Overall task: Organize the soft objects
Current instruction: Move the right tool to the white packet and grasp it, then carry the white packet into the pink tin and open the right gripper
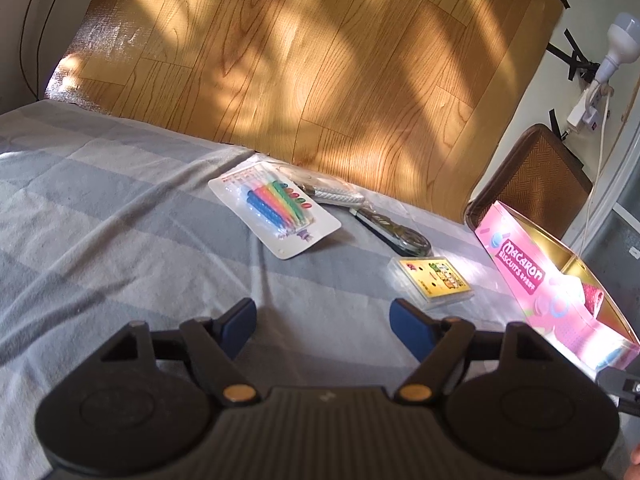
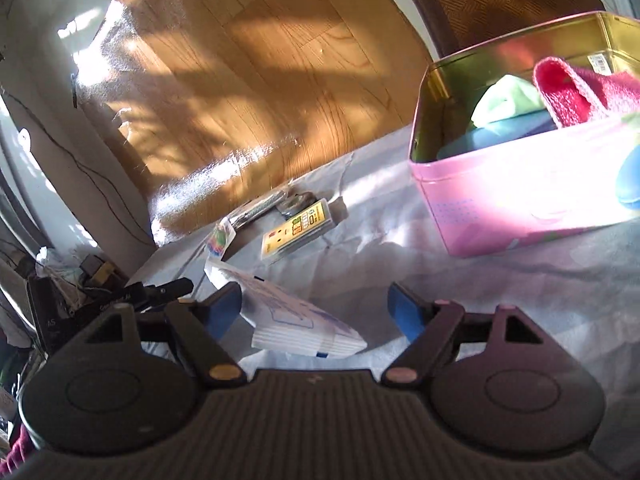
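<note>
Our left gripper [image 1: 323, 330] is wide open and holds nothing. Our right gripper [image 2: 316, 314] is wide open too, with a tissue pack [image 2: 296, 326] lying between its fingers. The red knit cloth [image 2: 580, 92] sits in the pink tin [image 2: 520, 200].

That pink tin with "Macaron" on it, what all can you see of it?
The tin is a rectangular box, pink outside with "Macaron Biscuits" lettering and pastel pictures, shiny gold inside, so it looks like metal. No lid is on it. It stands upright on the grey checked cloth, near a woven brown panel behind it. Inside lie soft things: a red knitted piece leaning over the near wall, something pale green and something blue beneath. Strong sunlight washes out its front. Neither gripper touches it.
</note>
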Available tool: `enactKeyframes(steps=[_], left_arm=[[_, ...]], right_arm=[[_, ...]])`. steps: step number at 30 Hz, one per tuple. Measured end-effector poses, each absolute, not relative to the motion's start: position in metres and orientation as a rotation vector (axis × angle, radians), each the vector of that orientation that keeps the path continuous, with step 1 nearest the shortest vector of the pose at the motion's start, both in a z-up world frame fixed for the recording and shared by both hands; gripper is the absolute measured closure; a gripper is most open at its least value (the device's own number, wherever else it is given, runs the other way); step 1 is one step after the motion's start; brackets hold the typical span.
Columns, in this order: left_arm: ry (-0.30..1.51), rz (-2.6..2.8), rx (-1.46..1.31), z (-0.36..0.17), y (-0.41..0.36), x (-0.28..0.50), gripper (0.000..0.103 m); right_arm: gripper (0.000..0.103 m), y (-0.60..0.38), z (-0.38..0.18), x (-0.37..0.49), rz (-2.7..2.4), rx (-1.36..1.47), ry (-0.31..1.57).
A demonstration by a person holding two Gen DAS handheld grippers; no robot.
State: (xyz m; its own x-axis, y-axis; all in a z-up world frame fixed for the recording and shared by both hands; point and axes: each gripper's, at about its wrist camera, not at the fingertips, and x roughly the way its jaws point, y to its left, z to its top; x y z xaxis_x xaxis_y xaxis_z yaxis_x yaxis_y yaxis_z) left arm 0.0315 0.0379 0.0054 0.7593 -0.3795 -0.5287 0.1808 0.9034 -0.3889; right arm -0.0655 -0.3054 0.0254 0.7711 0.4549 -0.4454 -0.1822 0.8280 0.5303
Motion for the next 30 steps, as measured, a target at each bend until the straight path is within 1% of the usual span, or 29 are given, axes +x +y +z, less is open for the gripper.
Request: enactKeyframes(steps=[4,7,9,10,11,13,18,22,23,25,26,27,28,29,30], left_arm=[[0.684,-0.437,-0.434,0.006,0.021,0.023,0.027],[0.684,-0.522,-0.414,0.013,-0.007,0.014,0.027],[0.676,-0.556,-0.379,0.018,-0.022,0.01,0.027],[0.671,-0.574,-0.369,0.021,-0.028,0.008,0.027],[0.667,-0.589,-0.363,0.024,-0.033,0.007,0.025],[0.665,-0.609,-0.351,0.027,-0.041,0.009,0.025],[0.714,-0.652,-0.324,0.025,-0.064,0.032,0.025],[0.763,-0.672,-0.267,0.019,-0.092,0.054,0.025],[0.781,-0.675,-0.258,0.016,-0.099,0.059,0.027],[0.805,-0.695,-0.242,0.012,-0.111,0.065,0.028],[0.814,-0.711,-0.231,0.009,-0.117,0.066,0.032],[0.812,-0.723,-0.215,0.007,-0.122,0.066,0.034],[0.797,-0.726,-0.183,0.006,-0.127,0.064,0.041],[0.785,-0.721,-0.15,0.007,-0.131,0.059,0.047],[0.782,-0.714,-0.124,0.008,-0.132,0.054,0.047]], right_arm=[[0.022,-0.311,0.019,-0.069,0.344,0.459,0.57],[0.022,-0.319,0.03,-0.067,0.222,0.441,0.489],[0.026,-0.32,0.037,-0.065,0.138,0.389,0.447],[0.03,-0.319,0.038,-0.065,0.1,0.351,0.433],[0.032,-0.319,0.038,-0.066,0.071,0.314,0.419],[0.032,-0.323,0.034,-0.07,0.048,0.281,0.399],[0.032,-0.328,0.023,-0.076,0.113,0.259,0.454],[0.032,-0.311,0.019,-0.069,0.159,0.143,0.517],[0.032,-0.304,0.017,-0.065,0.166,0.099,0.535],[0.032,-0.295,0.014,-0.055,0.178,0.035,0.565],[0.032,-0.289,0.012,-0.048,0.185,0.009,0.586],[0.033,-0.286,0.007,-0.04,0.203,-0.011,0.618],[0.04,-0.281,0.005,-0.038,0.199,-0.036,0.597],[0.054,-0.276,0.006,-0.038,0.211,-0.058,0.59],[0.057,-0.272,0.007,-0.038,0.216,-0.069,0.589]])
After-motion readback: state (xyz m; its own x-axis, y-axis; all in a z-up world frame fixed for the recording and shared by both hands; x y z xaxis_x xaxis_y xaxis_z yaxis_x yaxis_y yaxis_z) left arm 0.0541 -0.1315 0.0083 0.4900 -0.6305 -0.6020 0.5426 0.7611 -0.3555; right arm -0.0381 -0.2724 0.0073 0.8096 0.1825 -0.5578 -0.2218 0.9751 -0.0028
